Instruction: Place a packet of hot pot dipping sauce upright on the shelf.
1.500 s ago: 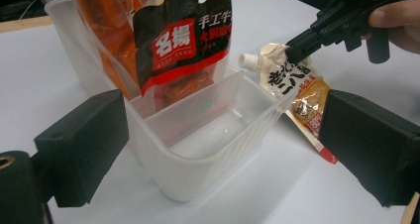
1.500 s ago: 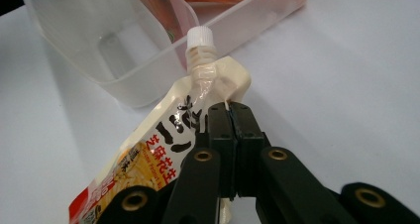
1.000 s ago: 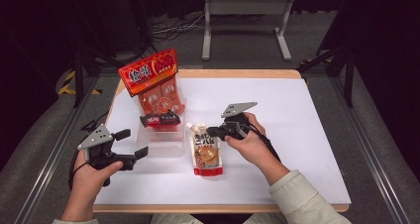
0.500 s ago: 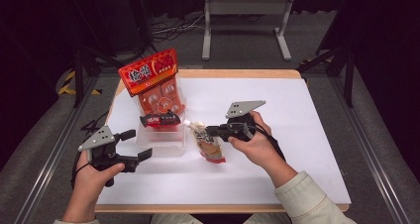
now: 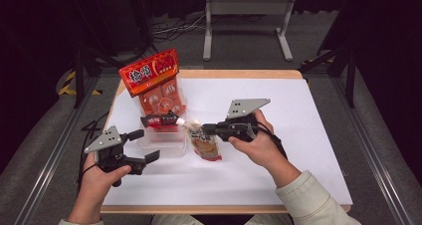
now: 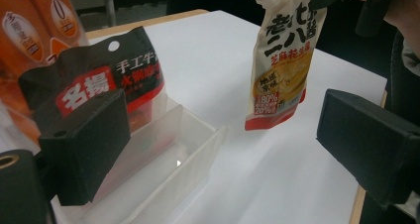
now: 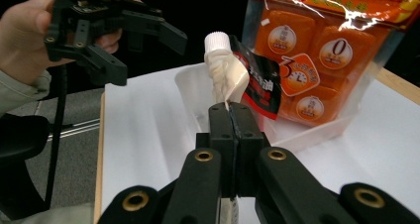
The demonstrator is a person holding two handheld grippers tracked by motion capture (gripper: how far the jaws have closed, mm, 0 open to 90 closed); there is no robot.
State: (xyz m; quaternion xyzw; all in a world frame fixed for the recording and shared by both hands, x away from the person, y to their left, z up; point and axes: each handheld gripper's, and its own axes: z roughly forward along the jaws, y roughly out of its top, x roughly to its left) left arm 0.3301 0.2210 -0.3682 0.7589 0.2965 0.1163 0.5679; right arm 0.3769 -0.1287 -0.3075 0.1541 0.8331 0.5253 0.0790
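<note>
A white and yellow spouted sauce pouch point(image 5: 203, 144) hangs upright from my right gripper point(image 5: 206, 130), which is shut on its top just below the white cap point(image 7: 218, 40). The pouch's red bottom edge point(image 6: 270, 120) hangs low over the white table. Its jaws point(image 7: 230, 117) meet flat on the crumpled neck. To the left stands a clear plastic bin point(image 5: 159, 146) holding a black and red snack packet point(image 5: 160, 120) and a tall orange bag point(image 5: 154, 85). My left gripper point(image 5: 145, 145) is open at the bin's front left corner, with nothing between its jaws point(image 6: 223, 149).
The white table top point(image 5: 308, 135) stretches bare to the right of my right hand. A wooden edge point(image 5: 239, 74) borders the far side. Beyond it stand a metal frame point(image 5: 246, 16) and cables on the floor. In the right gripper view, my left gripper point(image 7: 143, 40) is at the upper left.
The pouch lay flat on the table under the right gripper; now it is lifted upright and carried a little left toward the bin. The left gripper has stayed in place.
</note>
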